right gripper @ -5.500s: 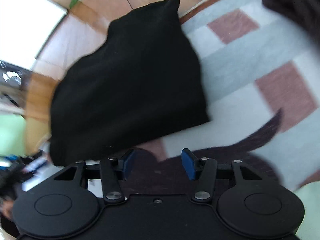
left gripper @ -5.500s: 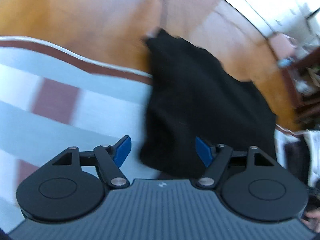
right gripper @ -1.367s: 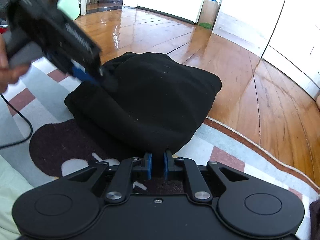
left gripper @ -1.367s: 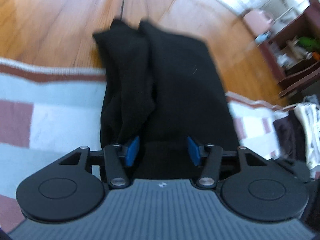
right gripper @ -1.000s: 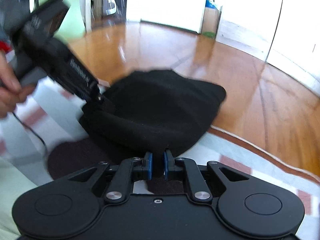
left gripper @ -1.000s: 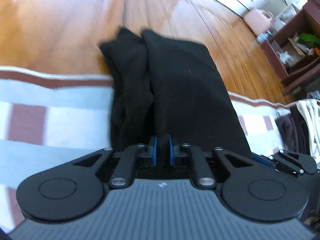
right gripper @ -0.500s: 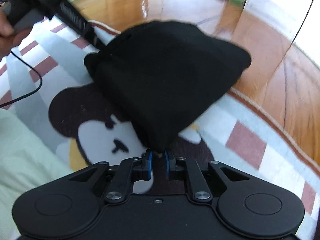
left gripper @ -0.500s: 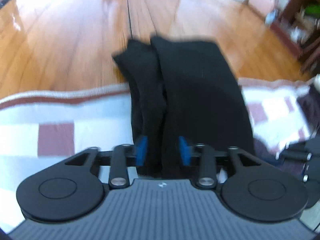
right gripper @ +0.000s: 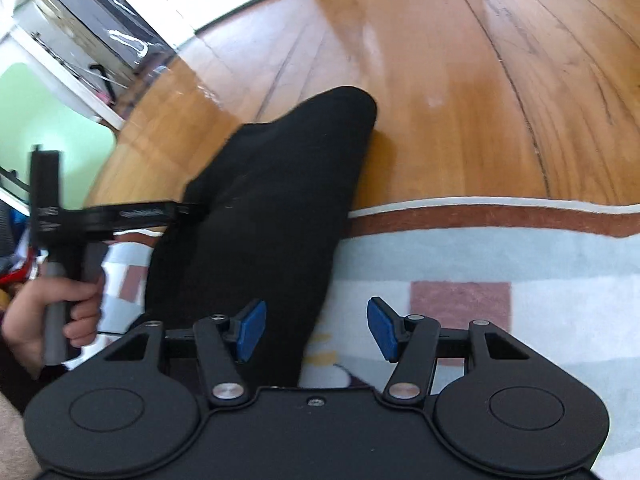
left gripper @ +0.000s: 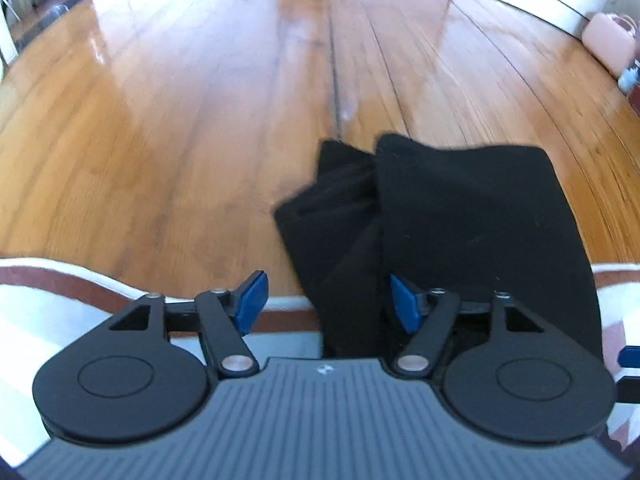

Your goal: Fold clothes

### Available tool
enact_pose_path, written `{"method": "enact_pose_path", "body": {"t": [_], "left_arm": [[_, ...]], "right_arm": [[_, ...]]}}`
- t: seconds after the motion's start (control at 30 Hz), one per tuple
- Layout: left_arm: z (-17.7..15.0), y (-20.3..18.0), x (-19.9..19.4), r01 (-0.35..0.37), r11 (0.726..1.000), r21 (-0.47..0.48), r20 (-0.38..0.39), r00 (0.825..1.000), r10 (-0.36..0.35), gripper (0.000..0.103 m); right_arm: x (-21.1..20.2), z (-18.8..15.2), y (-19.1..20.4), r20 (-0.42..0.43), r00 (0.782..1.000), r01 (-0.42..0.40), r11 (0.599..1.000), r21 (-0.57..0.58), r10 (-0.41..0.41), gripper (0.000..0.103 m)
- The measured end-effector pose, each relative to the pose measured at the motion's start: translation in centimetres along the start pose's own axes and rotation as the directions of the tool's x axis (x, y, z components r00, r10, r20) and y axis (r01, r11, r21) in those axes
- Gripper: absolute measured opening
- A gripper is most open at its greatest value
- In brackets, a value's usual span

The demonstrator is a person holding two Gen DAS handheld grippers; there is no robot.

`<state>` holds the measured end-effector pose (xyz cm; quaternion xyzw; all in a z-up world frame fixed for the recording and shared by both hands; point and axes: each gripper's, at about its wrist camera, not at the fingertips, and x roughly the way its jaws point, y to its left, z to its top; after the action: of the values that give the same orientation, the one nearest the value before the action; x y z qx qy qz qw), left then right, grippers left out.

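We held our left gripper [left gripper: 326,300] low with its blue pads spread wide. Our right gripper [right gripper: 316,330] gaped likewise. Our left hand [right gripper: 44,320] wrapped its grey handle.

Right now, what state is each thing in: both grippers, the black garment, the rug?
left gripper: open, holding nothing.
right gripper: open, holding nothing.
black garment: folded into a long strip, released, lying half on the rug, half on the wooden floor.
rug: flat, its edge under the garment.
hand: gripping the left gripper's handle.

Glossy wooden floor [left gripper: 200,120], patterned rug [right gripper: 520,264]
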<state>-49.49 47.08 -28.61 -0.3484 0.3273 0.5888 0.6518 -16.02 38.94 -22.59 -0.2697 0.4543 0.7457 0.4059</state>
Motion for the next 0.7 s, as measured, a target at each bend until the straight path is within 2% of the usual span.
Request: {"method": "enact_pose_path", "body": {"t": [0.13,0.2,0.3,0.33,0.37,0.43,0.53,0.63,0.7], "left_arm": [[-0.2,1.3,-0.9,-0.025,0.999,-0.036,0.039,0.999,0.027,0.073],[-0.3,3.0,-0.8,0.042,0.996,-0.085,0.023,0.999,-0.040,0.069],[-0.3,5.4,-0.6,0.141,0.977,-0.159,0.006,0.990,-0.142,0.069],[-0.3,6.3,-0.5,0.189,0.963,-0.193,0.000,0.981,-0.193,0.069],[-0.8,7.5,0.3,0.329,0.901,-0.283,-0.008,0.938,-0.345,0.069],[-1.6,8.4,1.2,0.411,0.828,-0.382,0.015,0.898,-0.439,0.070],[-1.7,7.8,1.9,0.422,0.837,-0.349,-0.009,0.891,-0.453,0.075],[-1.8,7.8,2.2,0.474,0.805,-0.356,-0.020,0.858,-0.513,0.085],[-2.0,7.0,2.2,0.477,0.810,-0.341,-0.032,0.855,-0.517,0.089]], "right_arm": [[0.4,0.0,0.0,-0.002,1.000,0.006,1.000,0.009,-0.006,0.062],[0.7,0.1,-0.4,-0.008,1.000,-0.004,0.999,0.033,0.004,0.062],[1.1,0.1,-1.0,-0.015,1.000,-0.017,0.998,0.061,0.018,0.062],[1.3,0.1,-1.2,-0.018,1.000,-0.023,0.997,0.069,0.025,0.062],[1.5,0.1,-1.3,-0.028,0.999,-0.040,0.997,0.071,0.042,0.062],[1.8,-0.3,-1.5,-0.047,0.993,-0.105,0.991,0.082,0.110,0.062],[3.0,-1.2,-2.1,-0.047,0.987,-0.142,0.976,0.164,0.152,0.062],[4.1,-2.0,-2.7,-0.043,0.980,-0.180,0.954,0.241,0.196,0.062],[4.6,-2.2,-2.6,-0.033,0.971,-0.221,0.942,0.253,0.236,0.063]]}}
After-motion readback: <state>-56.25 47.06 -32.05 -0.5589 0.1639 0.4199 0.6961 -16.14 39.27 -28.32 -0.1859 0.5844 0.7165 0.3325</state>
